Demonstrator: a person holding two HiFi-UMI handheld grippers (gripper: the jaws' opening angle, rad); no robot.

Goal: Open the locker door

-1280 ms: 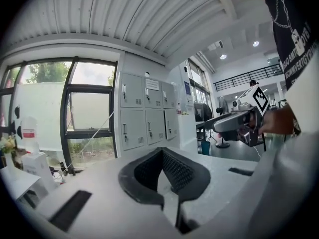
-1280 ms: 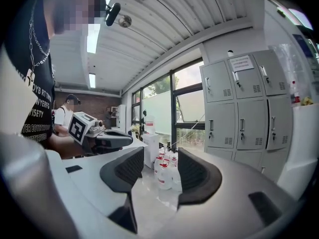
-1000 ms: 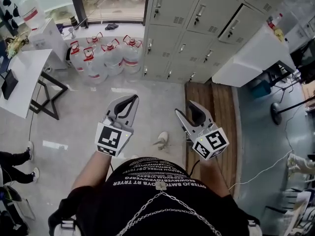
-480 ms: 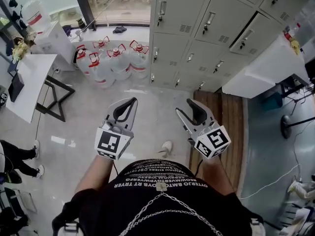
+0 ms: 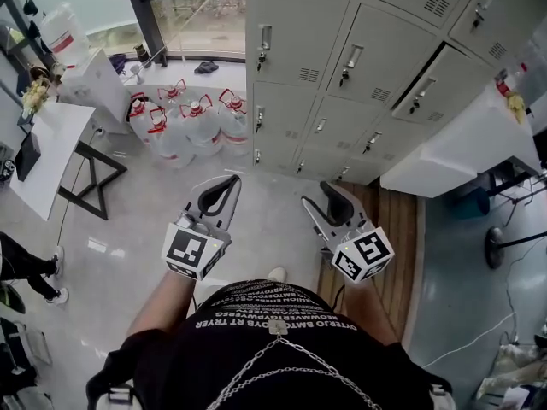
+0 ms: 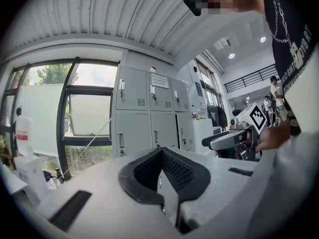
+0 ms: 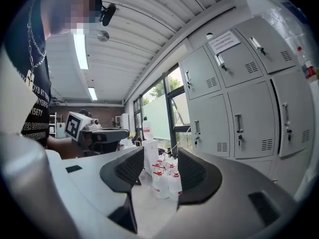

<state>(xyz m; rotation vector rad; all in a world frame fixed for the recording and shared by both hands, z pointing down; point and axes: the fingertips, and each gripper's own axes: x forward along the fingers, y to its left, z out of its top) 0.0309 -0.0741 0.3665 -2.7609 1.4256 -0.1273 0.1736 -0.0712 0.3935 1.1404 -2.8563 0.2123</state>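
A bank of grey lockers (image 5: 342,58) with closed doors and small handles fills the top of the head view, ahead of me. It also shows in the left gripper view as lockers (image 6: 149,113) and in the right gripper view as lockers (image 7: 239,103). My left gripper (image 5: 232,181) is held at waist height, well short of the doors, its jaws meeting at the tips with nothing between them (image 6: 160,151). My right gripper (image 5: 326,198) hangs level beside it, also far from the lockers, jaws apart and empty (image 7: 160,159).
Several large water jugs (image 5: 192,118) stand on the floor left of the lockers, under a window. A white table (image 5: 43,143) is at the left, a white counter (image 5: 453,143) at the right. A wooden platform (image 5: 389,246) lies by my right side. Another person's legs (image 5: 26,267) show at far left.
The lockers have come nearer and larger in the head view as I step toward them. Both grippers keep the same pose in front of my body.
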